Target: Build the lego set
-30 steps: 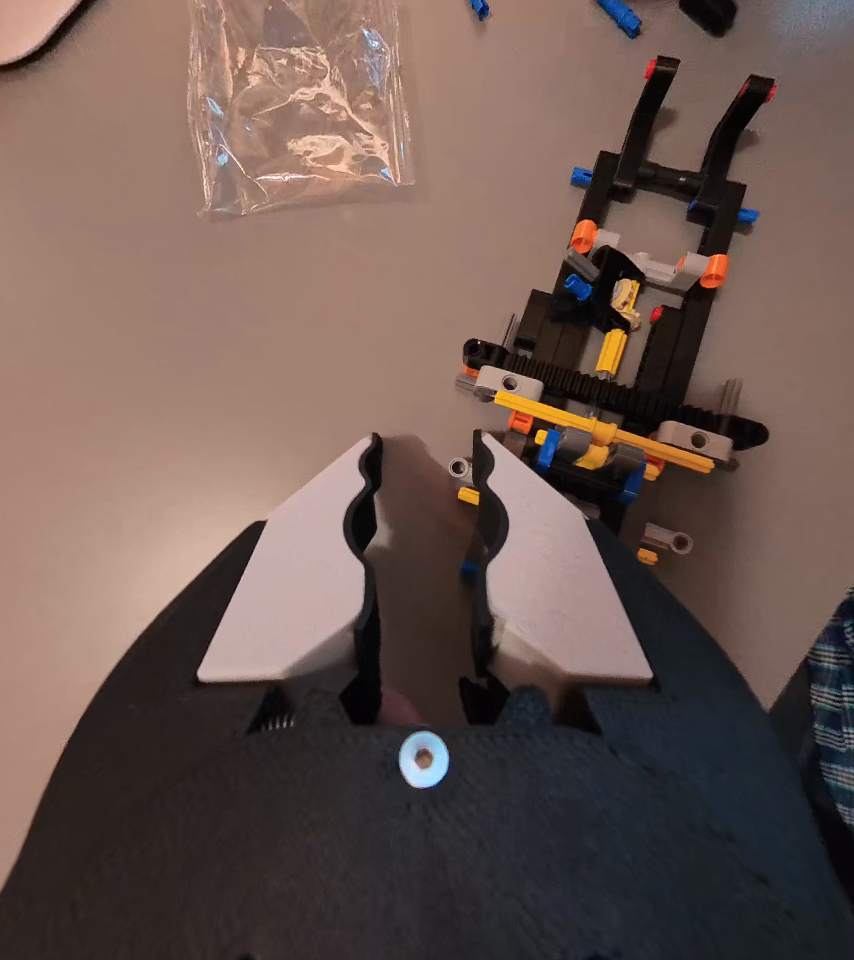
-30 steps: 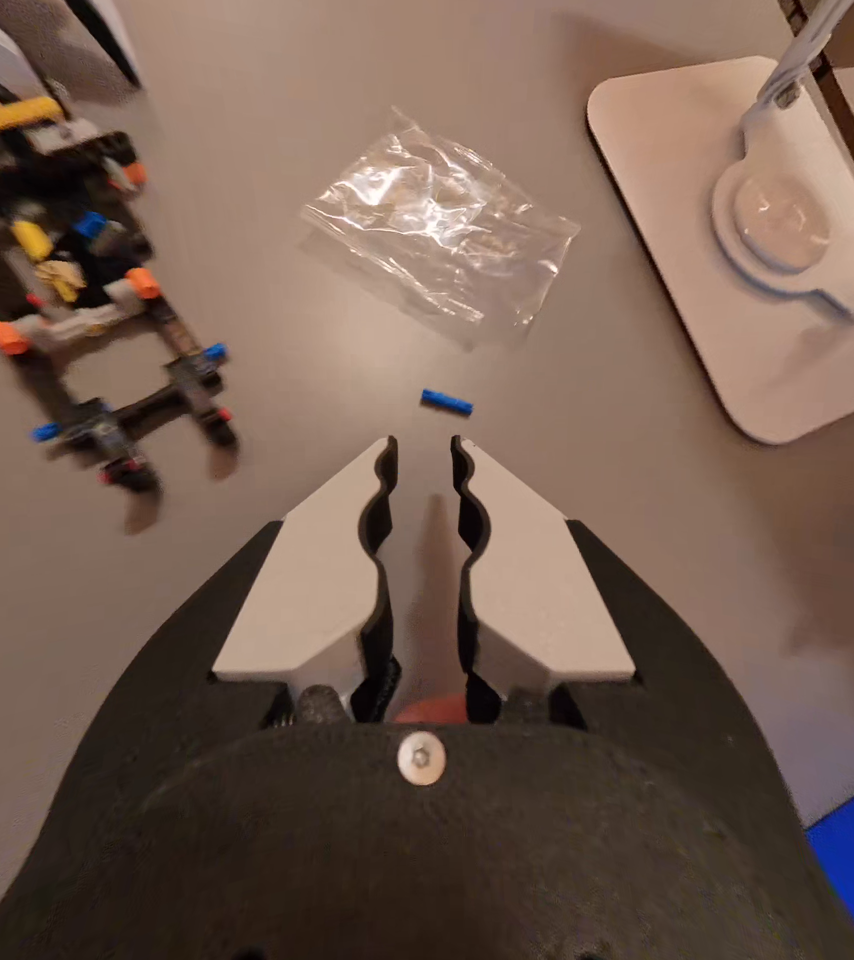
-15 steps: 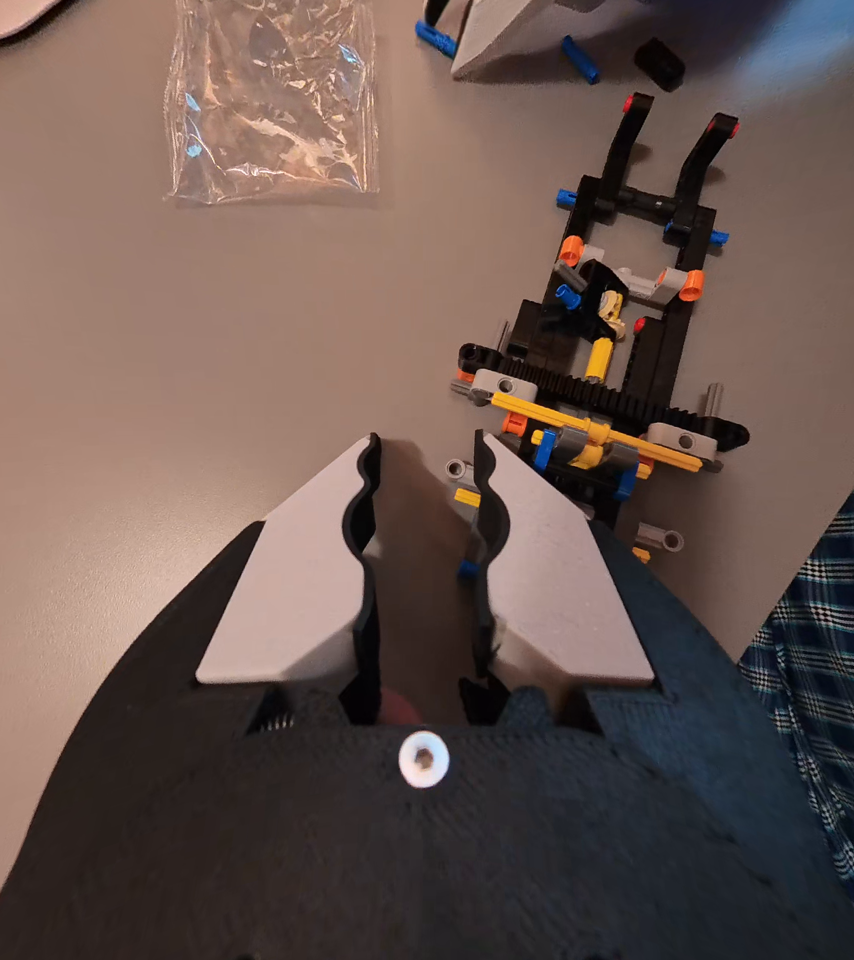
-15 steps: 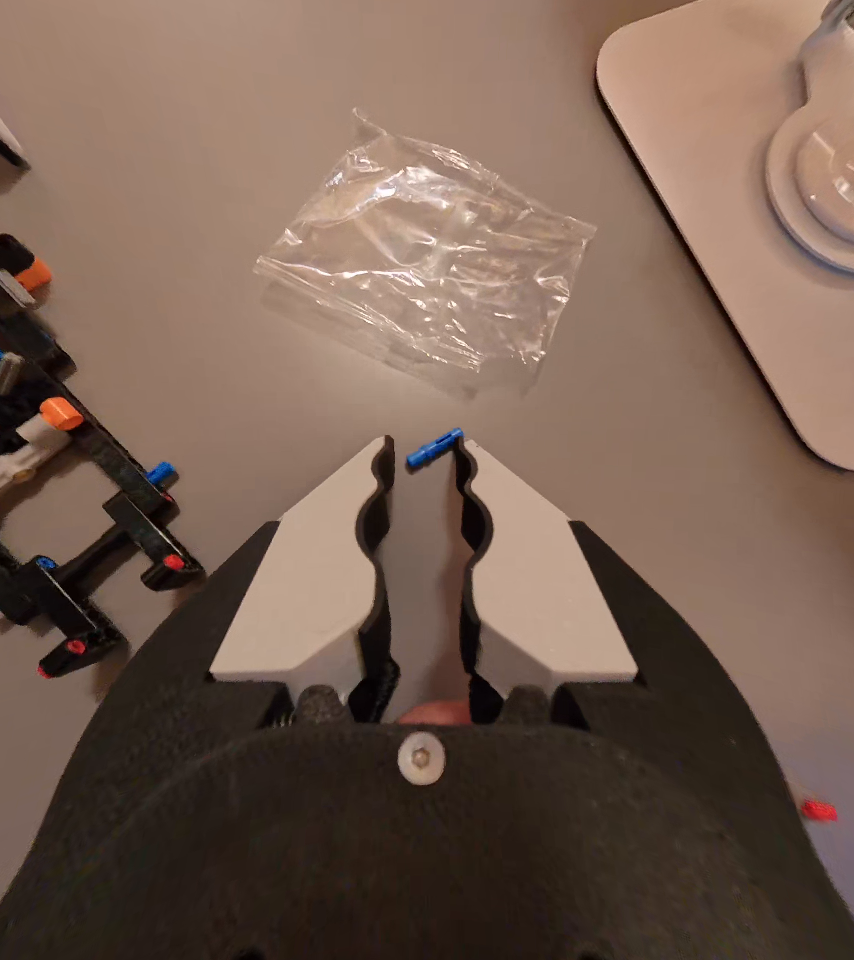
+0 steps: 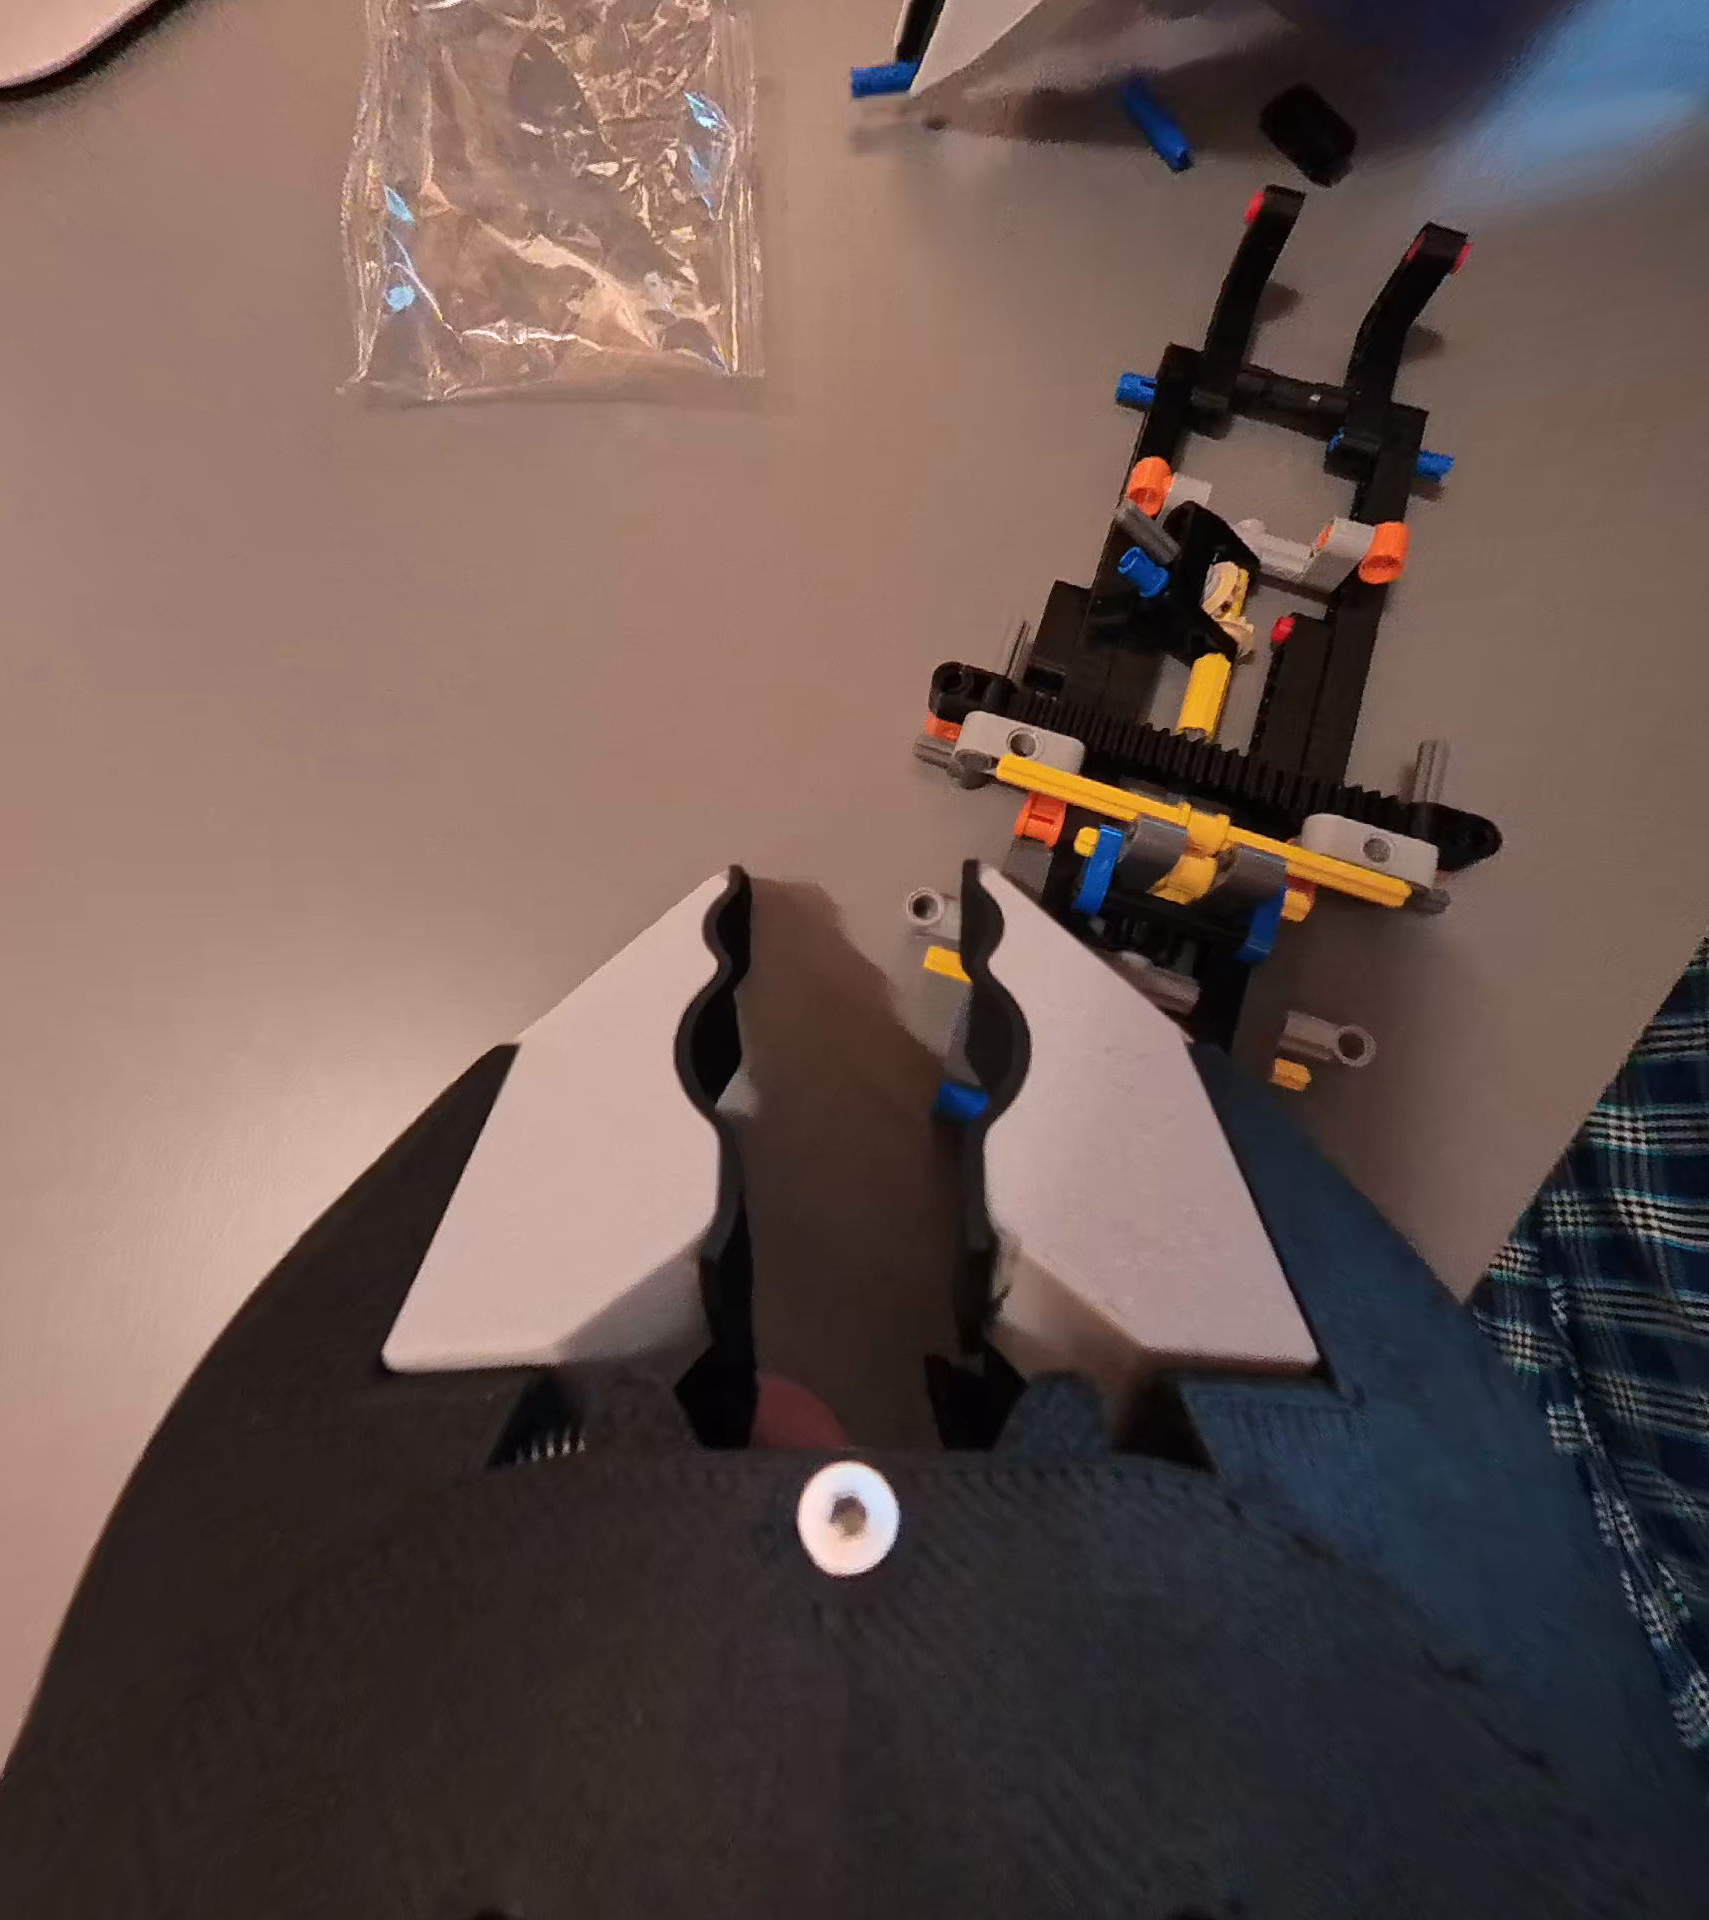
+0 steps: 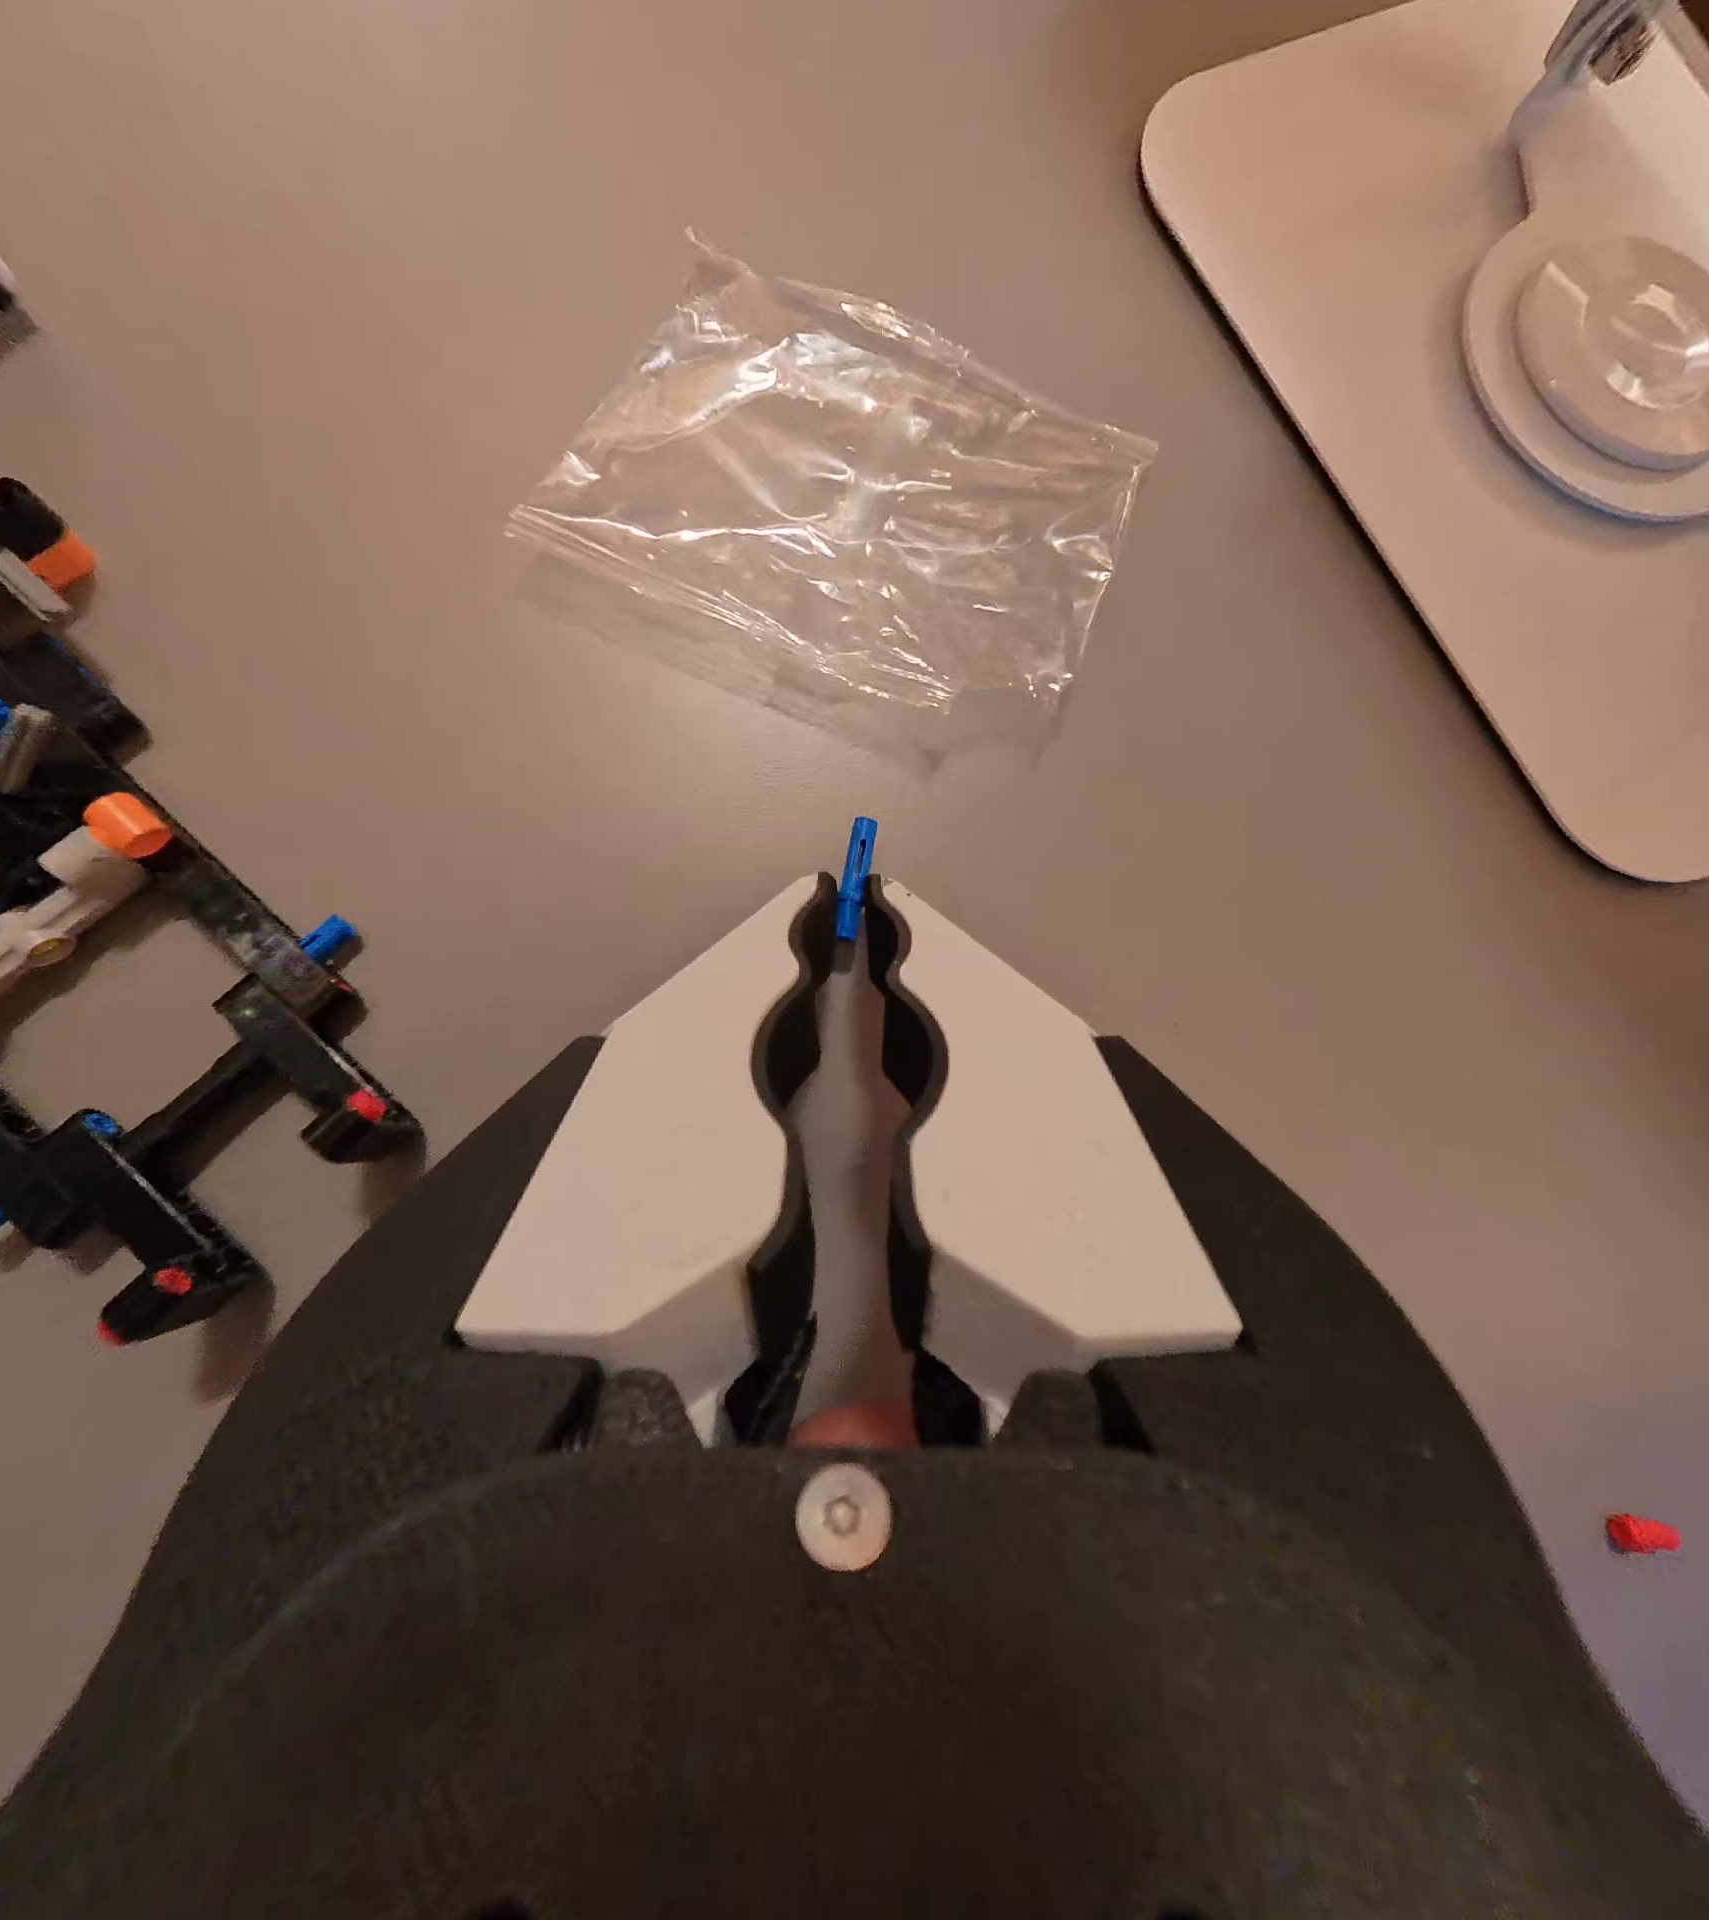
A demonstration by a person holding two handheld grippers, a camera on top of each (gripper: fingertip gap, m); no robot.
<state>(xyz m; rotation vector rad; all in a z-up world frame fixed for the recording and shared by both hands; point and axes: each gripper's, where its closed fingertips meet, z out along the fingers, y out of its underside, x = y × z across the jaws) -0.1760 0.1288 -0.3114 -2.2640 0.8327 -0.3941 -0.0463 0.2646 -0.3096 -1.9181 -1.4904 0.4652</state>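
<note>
- The right gripper (image 6: 855,883) has just closed: half a second ago its jaws stood apart around the blue pin (image 6: 854,878) lying crosswise at their tips; now the tips pinch that pin, which points toward 12 o'clock with its far end sticking out.
- I judge the pick done; the next step is probably carrying the pin to the lego chassis (image 6: 81,997), which lies at 9 o'clock in the right wrist view.
- The left gripper (image 5: 855,894) stays open and empty, its right finger just over the near end of the chassis (image 5: 1234,727), which runs toward 1 o'clock.
- The clear plastic bag (image 6: 829,530) sits at 12 o'clock beyond the pin; a loose red pin (image 6: 1643,1534) lies at 4 o'clock.
- A second blue pin (image 5: 1154,109) and a black piece (image 5: 1307,130) lie beyond the chassis's far end.
</note>
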